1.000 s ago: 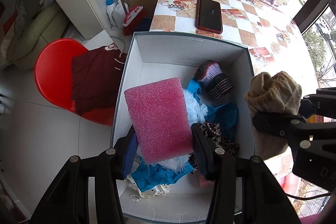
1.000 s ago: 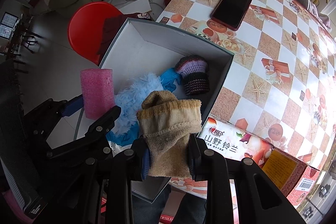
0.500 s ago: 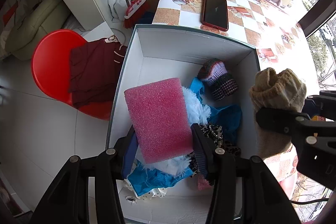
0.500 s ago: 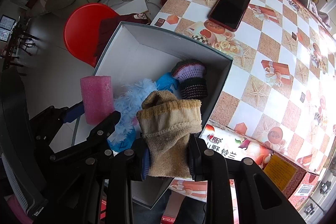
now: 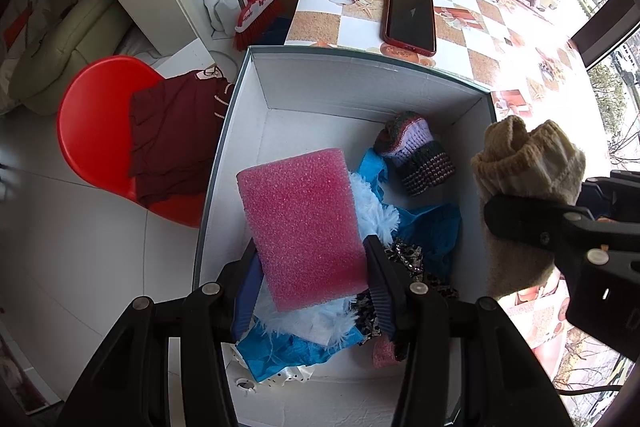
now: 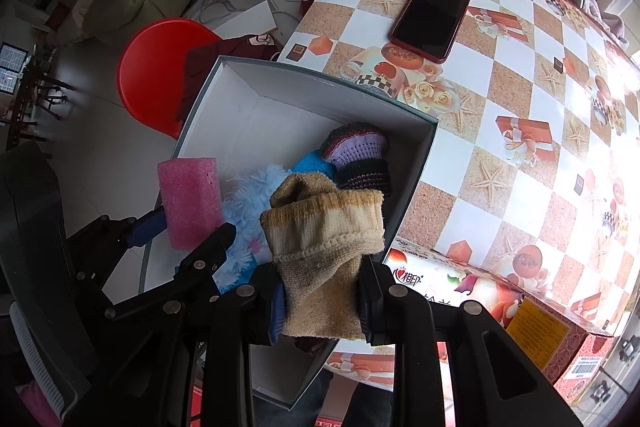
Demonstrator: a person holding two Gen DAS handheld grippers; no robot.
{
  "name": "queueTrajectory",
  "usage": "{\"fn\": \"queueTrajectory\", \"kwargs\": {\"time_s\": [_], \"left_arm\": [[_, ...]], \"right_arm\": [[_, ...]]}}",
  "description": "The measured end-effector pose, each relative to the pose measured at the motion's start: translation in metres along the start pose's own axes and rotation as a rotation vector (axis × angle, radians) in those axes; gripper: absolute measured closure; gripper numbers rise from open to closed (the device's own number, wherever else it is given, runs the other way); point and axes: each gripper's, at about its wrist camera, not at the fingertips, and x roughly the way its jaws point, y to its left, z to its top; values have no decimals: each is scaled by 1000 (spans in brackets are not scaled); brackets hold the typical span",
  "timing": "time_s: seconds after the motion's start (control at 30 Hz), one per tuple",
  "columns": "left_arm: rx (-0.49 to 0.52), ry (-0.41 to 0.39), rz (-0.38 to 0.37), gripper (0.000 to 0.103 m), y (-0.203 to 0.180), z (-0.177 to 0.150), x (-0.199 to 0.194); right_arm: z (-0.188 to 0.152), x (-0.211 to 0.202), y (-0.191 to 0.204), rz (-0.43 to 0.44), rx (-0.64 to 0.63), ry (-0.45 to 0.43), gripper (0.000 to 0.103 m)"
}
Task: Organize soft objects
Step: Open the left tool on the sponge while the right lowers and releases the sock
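Note:
My left gripper [image 5: 312, 283] is shut on a pink foam block [image 5: 300, 231] and holds it above the open white box [image 5: 360, 95]. The box holds a purple knit hat [image 5: 416, 155], blue cloth [image 5: 428, 227], white fluffy fabric [image 5: 376, 215] and a leopard-print piece [image 5: 404, 255]. My right gripper [image 6: 320, 303] is shut on a beige knit sock [image 6: 324, 251], held over the box's right edge [image 6: 416, 179]. The sock also shows in the left wrist view [image 5: 524, 183], and the foam block shows in the right wrist view [image 6: 190, 199].
The box sits at the corner of a checkered table [image 5: 460, 39] with a red-cased phone [image 5: 410, 17] behind it. A red chair [image 5: 92, 131] with dark red clothing [image 5: 172, 139] stands left. A printed carton [image 6: 480, 299] lies at the table's near edge.
Both grippers have risen slightly with their loads; the box and table look farther away. The holds on the foam block and the sock are unchanged.

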Motion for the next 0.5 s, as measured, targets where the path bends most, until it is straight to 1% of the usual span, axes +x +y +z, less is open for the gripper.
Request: {"fn": "queueTrajectory", "kwargs": {"time_s": [0.17,0.27,0.3,0.33,0.37,0.4,0.43,0.5], "left_arm": [[0,1,-6,50,0,0,1],[-3,-27,-21,48,0,-1,-4],[-3,-37,-25,40,0,-1,-5],[-2,-42,-29,32,-1,-1,-7],[-1,-47,-33,18,-1,-1,-8],[1,-53,-37,16,-1,-2,-9],[4,-51,-37,16,-1,-2,-9],[8,-47,-40,13,-2,-3,-9]], "right_arm": [[3,1,1,0,-4,-5,73],[4,3,1,6,-10,3,73],[3,3,1,6,-12,5,68],[3,3,1,3,-13,5,49],[3,2,1,-2,-12,-1,38],[2,-1,1,-9,-11,-16,24],[2,-4,1,-17,-12,-33,23],[2,-7,2,-28,-21,-40,23]]}}
